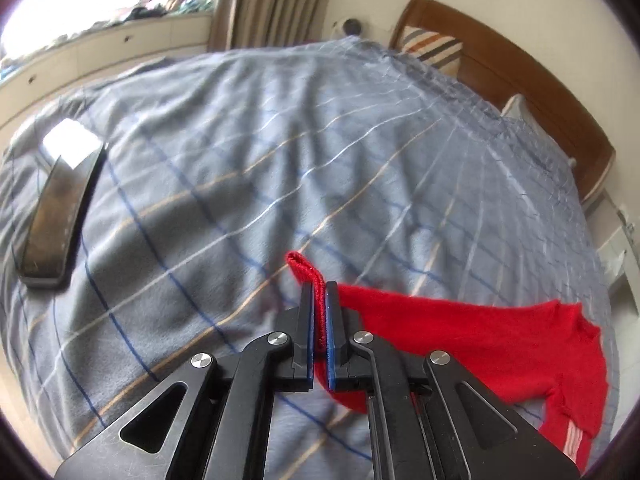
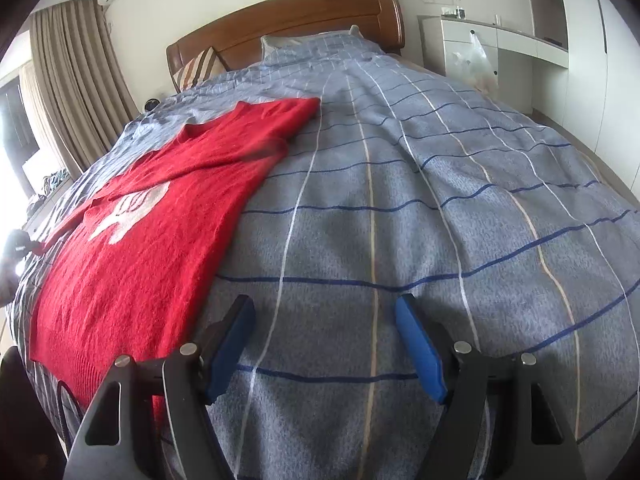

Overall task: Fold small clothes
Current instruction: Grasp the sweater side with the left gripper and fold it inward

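Now the left gripper [image 1: 320, 286] has its fingers pinched tight on a folded edge of the red sweater [image 1: 480, 344], lifting it off the bed [image 1: 240, 140]. Meanwhile the right gripper [image 2: 325, 308] hovers over bare blanket, fingers wide, nothing between them; the sweater lies spread toward the bed's left edge.
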Available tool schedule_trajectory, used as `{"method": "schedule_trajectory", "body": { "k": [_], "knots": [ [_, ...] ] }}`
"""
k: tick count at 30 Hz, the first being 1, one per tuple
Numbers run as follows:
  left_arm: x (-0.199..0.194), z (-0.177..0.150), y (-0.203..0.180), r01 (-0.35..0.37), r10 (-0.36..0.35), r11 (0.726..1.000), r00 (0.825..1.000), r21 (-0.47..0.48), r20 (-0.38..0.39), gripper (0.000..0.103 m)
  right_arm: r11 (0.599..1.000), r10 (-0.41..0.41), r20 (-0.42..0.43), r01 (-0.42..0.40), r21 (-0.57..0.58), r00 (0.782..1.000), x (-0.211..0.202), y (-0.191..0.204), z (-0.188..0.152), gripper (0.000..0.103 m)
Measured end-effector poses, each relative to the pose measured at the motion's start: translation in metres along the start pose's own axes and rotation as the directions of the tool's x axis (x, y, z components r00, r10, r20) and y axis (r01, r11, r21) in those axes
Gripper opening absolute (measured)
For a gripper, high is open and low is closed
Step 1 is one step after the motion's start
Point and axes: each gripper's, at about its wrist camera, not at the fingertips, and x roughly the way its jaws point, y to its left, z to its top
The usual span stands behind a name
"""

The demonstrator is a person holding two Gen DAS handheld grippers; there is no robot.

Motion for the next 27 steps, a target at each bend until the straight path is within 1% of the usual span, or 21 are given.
{"method": "schedule_trajectory", "body": {
  "k": [2,3,5,7,9,12,14,15,17,19,20,21,22,23,24,25,27],
  "knots": [
    [-0.024,0.016,-0.042,0.072,-0.075,0.995,0.996,0.076,0.04,0.003,1.0,0.004,0.01,-0.004,0.013,1.0,0.001,-0.002,-0.002,0.073],
    [-0.036,0.022,-0.068,0.107,-0.114,0.987,0.992,0.121,0.057,0.003,1.0,0.006,0.016,-0.006,0.023,1.0,0.001,-0.002,-0.002,0.073],
    [-0.058,0.031,-0.125,0.179,-0.2,0.959,0.977,0.22,0.076,0.003,1.0,0.006,0.025,-0.006,0.031,1.0,0.001,-0.002,-0.004,0.073],
    [-0.077,0.03,-0.186,0.256,-0.29,0.915,0.954,0.312,0.07,0.003,1.0,0.004,0.028,-0.005,0.023,1.0,0.001,-0.001,-0.004,0.073],
    [-0.09,0.023,-0.244,0.328,-0.372,0.862,0.927,0.386,0.043,0.003,1.0,0.01,0.031,-0.01,0.023,0.999,0.0,-0.002,-0.005,0.073],
    [-0.104,-0.007,-0.32,0.421,-0.468,0.772,0.884,0.476,-0.024,0.003,1.0,0.018,0.035,-0.019,0.024,0.999,-0.001,-0.003,-0.005,0.073],
    [-0.107,-0.035,-0.361,0.459,-0.499,0.714,0.863,0.529,-0.076,0.003,0.999,0.021,0.036,-0.022,0.025,0.999,-0.001,-0.003,-0.006,0.073],
    [-0.108,-0.054,-0.377,0.467,-0.504,0.688,0.858,0.556,-0.098,0.003,0.999,0.023,0.037,-0.024,0.026,0.999,-0.001,-0.003,-0.006,0.073],
    [-0.1,-0.087,-0.405,0.485,-0.501,0.641,0.851,0.594,-0.154,0.003,0.999,0.027,0.037,-0.028,0.027,0.999,-0.001,-0.004,-0.006,0.073],
    [-0.087,-0.12,-0.425,0.493,-0.482,0.61,0.852,0.621,-0.203,0.004,0.999,0.029,0.037,-0.03,0.027,0.999,0.0,-0.005,-0.006,0.073],
    [-0.08,-0.137,-0.433,0.498,-0.469,0.595,0.853,0.631,-0.23,0.006,0.999,0.029,0.037,-0.03,0.028,0.999,0.0,-0.005,-0.006,0.073],
    [-0.072,-0.153,-0.437,0.5,-0.449,0.587,0.855,0.636,-0.258,0.014,0.999,0.028,0.038,-0.029,0.027,0.999,0.0,-0.005,-0.006,0.073],
    [-0.066,-0.17,-0.438,0.498,-0.42,0.584,0.861,0.64,-0.287,0.025,0.999,0.028,0.038,-0.029,0.026,0.999,0.0,-0.005,-0.006,0.073],
    [-0.062,-0.186,-0.435,0.485,-0.383,0.59,0.872,0.645,-0.305,0.055,0.999,0.027,0.039,-0.028,0.025,0.999,0.0,-0.005,-0.007,0.073],
    [-0.061,-0.197,-0.427,0.472,-0.364,0.597,0.88,0.649,-0.306,0.07,0.999,0.027,0.039,-0.028,0.024,0.999,0.001,-0.005,-0.006,0.073],
    [-0.062,-0.205,-0.415,0.471,-0.366,0.597,0.88,0.649,-0.302,0.071,0.999,0.027,0.039,-0.028,0.023,0.999,0.001,-0.005,-0.006,0.074],
    [-0.067,-0.218,-0.389,0.492,-0.365,0.591,0.87,0.639,-0.332,0.072,0.999,0.027,0.04,-0.027,0.017,0.999,0.002,-0.004,-0.006,0.075]
  ]
}}
